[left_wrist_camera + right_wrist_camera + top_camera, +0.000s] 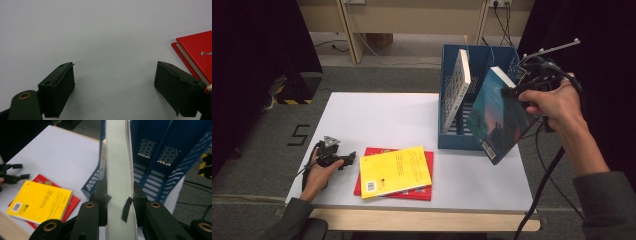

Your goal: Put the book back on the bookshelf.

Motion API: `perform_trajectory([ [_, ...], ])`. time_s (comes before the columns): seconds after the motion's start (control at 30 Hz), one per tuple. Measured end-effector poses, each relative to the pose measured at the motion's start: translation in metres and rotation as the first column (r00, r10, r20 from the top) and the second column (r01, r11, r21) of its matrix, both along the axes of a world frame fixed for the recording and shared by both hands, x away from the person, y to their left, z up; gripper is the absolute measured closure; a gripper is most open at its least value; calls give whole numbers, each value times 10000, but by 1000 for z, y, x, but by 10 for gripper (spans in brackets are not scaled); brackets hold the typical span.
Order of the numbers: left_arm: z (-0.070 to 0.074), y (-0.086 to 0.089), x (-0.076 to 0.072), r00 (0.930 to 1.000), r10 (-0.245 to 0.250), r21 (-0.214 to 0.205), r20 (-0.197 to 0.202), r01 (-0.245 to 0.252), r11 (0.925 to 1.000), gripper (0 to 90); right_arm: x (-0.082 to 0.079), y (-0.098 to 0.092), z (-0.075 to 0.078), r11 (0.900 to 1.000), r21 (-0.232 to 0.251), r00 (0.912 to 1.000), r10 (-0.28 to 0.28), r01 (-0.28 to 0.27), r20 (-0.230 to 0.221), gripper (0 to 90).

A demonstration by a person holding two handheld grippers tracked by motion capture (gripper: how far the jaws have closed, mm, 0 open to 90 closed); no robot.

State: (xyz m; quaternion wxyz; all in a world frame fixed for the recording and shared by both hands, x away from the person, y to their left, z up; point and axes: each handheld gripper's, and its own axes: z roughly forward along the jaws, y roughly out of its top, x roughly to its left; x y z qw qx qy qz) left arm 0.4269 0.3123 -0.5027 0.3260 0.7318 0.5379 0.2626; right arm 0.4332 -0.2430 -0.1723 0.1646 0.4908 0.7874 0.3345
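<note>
On the right of the high view, the right gripper (pixel 517 90) holds a teal book (pixel 494 117) in the air, tilted, its lower corner hanging past the front of the blue file rack (pixel 452 137). A white book (pixel 457 87) already leans in the rack's left slot. On the white worktop (pixel 387 115) a yellow book (pixel 396 171) lies on a red book (pixel 428 192), edges askew. The left gripper (pixel 348 158) rests low on the worktop just left of that stack, not touching it.

Left gripper view: jaws wide apart with bare worktop between them. A corner of the red book (pixel 197 50) sits just beside the right-hand jaw; I cannot tell whether they touch.

Right gripper view: jaws clamped on the teal book's page edge (pixel 117 182), pads pressing both covers. The rack's perforated walls (pixel 155 157) rise just behind the book. The yellow book (pixel 40 201) and the left gripper (pixel 21 171) sit well below and to the left.

Judgement: the step is slotting the teal book into the free right compartment. To do it well, square the book upright first, lift its lower corner above the front wall, then lower it along the divider, clear of the white book.

The high view gives the book's tilt and the free slot; the right gripper view gives the firmness of the grip.
</note>
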Motion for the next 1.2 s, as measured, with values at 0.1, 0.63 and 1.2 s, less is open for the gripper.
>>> perform_trajectory([
  [0.1,-1,3,2,9998,5,-325,-178,-11,9995,162,9,-4,7,9992,-175,9992,-359,362,198,739],
  [0.63,-1,3,2,9998,-11,-363,-189,4,9993,157,84,10,4,9899,142,9888,-1414,1409,471,739],
  [1.2,-1,2,1,9999,-40,-292,-149,36,9996,157,142,31,-14,9699,429,9687,-2419,2398,554,739],
])
